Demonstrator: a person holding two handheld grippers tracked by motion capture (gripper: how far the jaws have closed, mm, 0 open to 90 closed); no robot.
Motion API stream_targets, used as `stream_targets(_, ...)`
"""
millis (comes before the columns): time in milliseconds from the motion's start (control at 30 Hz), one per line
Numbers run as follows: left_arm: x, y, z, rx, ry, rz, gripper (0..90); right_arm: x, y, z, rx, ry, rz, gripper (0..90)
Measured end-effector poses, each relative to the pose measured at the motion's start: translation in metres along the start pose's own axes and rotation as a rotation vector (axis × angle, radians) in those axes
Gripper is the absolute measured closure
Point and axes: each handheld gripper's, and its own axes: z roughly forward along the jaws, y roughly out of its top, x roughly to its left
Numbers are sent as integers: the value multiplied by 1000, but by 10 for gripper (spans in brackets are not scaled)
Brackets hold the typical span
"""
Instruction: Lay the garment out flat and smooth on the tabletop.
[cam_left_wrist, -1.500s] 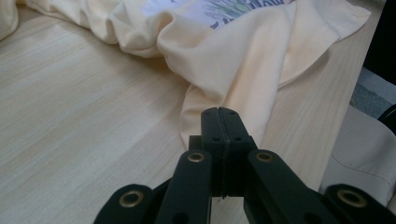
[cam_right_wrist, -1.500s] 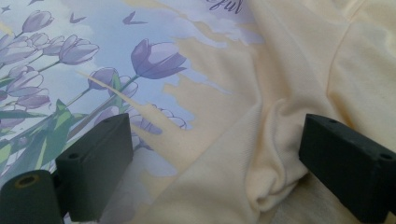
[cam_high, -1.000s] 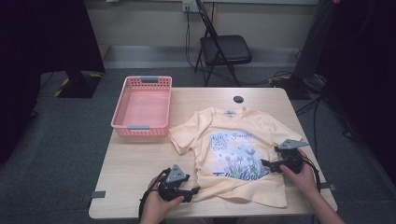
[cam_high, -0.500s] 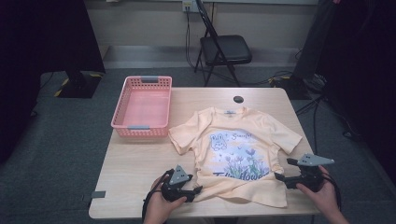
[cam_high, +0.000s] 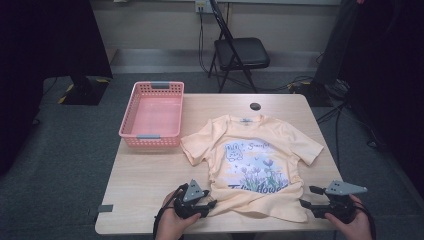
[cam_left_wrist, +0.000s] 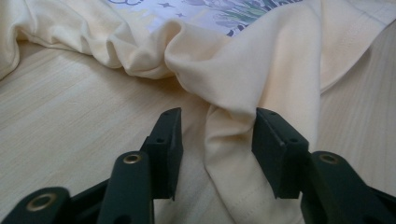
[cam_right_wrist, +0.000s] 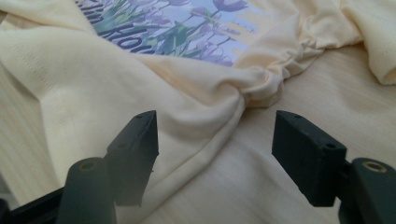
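L hand-held gripper (cam_high: 207, 206) open astride tee (cam_high: 252, 165) hem; R (cam_high: 306, 204) wide — pink basket (cam_high: 152, 113) well apart.

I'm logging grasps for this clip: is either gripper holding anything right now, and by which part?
Nothing is held. The left gripper stands open around a fold at the T-shirt hem; the right gripper is open, short of it.

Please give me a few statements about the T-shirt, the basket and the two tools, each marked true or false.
1. The pink basket holds a folded shirt. False: it is empty.
2. The left tool has its jaws open around a fold of the T-shirt. True.
3. The right tool is clamped shut on a sleeve. False: its jaws stand wide open over the hem.
4. The T-shirt lies print side up on the table. True.
5. A black chair stands beyond the table. True.
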Motion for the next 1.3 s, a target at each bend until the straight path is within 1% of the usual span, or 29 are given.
stream_targets(67,-1,0,0,1,1,0,578,1,-3,-1,17,10,1,365)
stream_targets(167,-2,1,0,10,-6,-2,658,3,-6,-2,42,22,-3,445)
stream_targets(233,-3,2,0,19,-1,4,710,4,-8,0,58,28,-8,511)
stream_targets(267,-4,2,-1,24,-5,1,740,5,-8,1,57,36,-2,534)
stream_targets(367,-4,3,-1,32,-17,-22,823,7,-8,1,60,53,-16,665)
stream_targets(400,-4,3,-1,36,-22,-25,842,8,-8,0,61,72,-23,748)
stream_targets(467,-5,4,-1,42,-22,-20,862,10,-8,0,61,92,-40,849)
stream_targets(500,-5,5,-2,46,-26,-21,867,10,-7,-1,60,100,-45,867)
stream_targets(533,-6,5,-2,53,-35,-24,872,9,-7,-1,58,106,-42,875)
stream_targets(567,-6,5,-3,56,-40,-22,874,7,-8,-2,56,121,-31,879)
stream_targets(600,-6,5,-5,54,-44,-27,875,5,-9,-4,57,135,-18,881)
stream_targets(700,-5,6,-12,42,-46,-38,875,1,-13,-10,48,146,-8,884)
stream_targets(767,-5,6,-16,35,-56,-57,875,-1,-14,-16,33,146,-9,885)
stream_targets(833,-6,6,-18,41,-66,-56,875,-3,-16,-21,26,146,-6,884)
stream_targets(933,-8,5,-19,48,-85,-71,874,-5,-19,-23,26,134,-6,881)
stream_targets(1000,-7,6,-21,36,-81,-83,873,-6,-19,-23,23,134,-2,881)
stream_targets(1033,-6,6,-22,37,-82,-86,874,-6,-18,-24,23,138,-7,881)
stream_targets(1100,-4,5,-25,16,-84,-102,873,-5,-18,-27,30,133,-28,882)
stream_targets(1133,-3,4,-26,15,-87,-109,873,-6,-18,-29,33,134,-30,882)
stream_targets(1200,-1,3,-28,19,-77,-119,872,-8,-21,-33,32,127,-26,882)
stream_targets(1233,0,3,-27,21,-87,-130,872,-9,-23,-34,30,127,-19,882)
stream_targets(1267,0,2,-27,24,-89,-134,870,-10,-25,-36,23,133,-10,879)
stream_targets(1300,-1,2,-26,28,-88,-123,864,-12,-26,-37,14,135,-5,845)
